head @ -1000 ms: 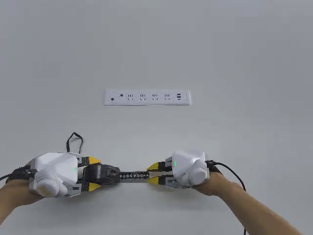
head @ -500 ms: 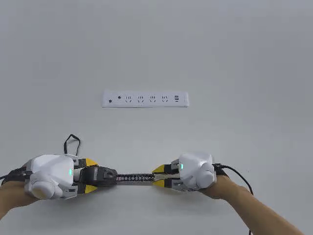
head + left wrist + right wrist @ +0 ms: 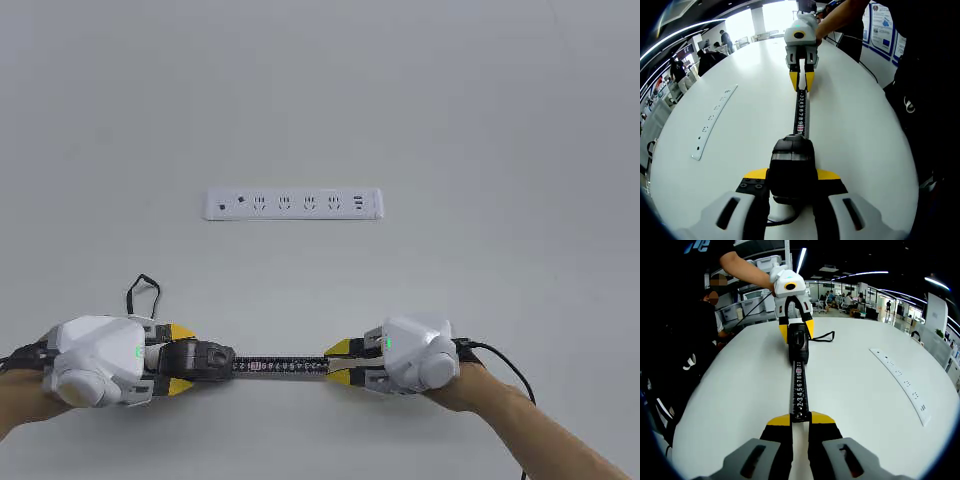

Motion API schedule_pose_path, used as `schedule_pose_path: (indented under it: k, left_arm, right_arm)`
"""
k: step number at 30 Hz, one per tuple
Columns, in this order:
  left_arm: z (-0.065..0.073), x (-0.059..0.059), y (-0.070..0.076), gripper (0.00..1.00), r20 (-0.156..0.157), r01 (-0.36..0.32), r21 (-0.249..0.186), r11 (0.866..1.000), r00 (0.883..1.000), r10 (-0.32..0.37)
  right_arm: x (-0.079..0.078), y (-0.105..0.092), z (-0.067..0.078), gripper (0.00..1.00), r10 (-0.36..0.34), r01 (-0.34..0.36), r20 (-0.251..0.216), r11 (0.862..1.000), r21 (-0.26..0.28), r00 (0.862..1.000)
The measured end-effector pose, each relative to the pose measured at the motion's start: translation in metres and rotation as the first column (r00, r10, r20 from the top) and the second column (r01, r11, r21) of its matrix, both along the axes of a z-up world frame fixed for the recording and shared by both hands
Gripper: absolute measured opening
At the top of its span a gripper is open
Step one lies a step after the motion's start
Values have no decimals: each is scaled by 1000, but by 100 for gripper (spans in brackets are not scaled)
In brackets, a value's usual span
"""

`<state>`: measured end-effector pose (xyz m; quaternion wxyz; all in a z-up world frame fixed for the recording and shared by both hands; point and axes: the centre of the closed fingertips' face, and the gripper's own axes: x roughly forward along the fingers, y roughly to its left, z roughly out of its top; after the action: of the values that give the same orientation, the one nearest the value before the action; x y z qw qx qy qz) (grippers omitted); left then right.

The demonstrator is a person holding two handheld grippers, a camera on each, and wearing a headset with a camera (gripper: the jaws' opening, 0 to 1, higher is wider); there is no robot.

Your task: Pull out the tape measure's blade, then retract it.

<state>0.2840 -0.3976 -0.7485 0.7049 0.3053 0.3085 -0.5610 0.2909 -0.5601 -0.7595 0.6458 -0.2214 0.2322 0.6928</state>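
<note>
A black tape measure case [image 3: 204,358] [image 3: 792,166] [image 3: 798,338] lies on the white table, and my left gripper [image 3: 182,359] [image 3: 792,175] is shut on it. Its dark numbered blade [image 3: 283,365] [image 3: 801,112] [image 3: 798,391] runs out to the right. My right gripper [image 3: 338,362] [image 3: 800,418] is shut on the blade's end. A thin black wrist strap [image 3: 141,292] [image 3: 823,335] loops behind the case. In the left gripper view the right gripper [image 3: 801,80] faces me across the table, and in the right gripper view the left gripper [image 3: 795,332] does the same.
A white power strip [image 3: 293,204] [image 3: 714,120] [image 3: 900,376] lies flat on the table, farther from me than the grippers. A black cable [image 3: 500,363] trails from the right gripper. The table's near edge lies close below both hands. People and desks stand far behind.
The two grippers have moved apart, the right one going rightward, and more of the blade shows between them than a second ago.
</note>
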Motion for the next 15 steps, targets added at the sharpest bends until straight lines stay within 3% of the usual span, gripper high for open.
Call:
schedule_pose_path:
  k: [15]
  left_arm:
    - [4,-1,-3,29,1,1,10,1000,1000,-1]
  right_arm:
    - [1,-14,3,7,1,-1,6,1000,-1,1000]
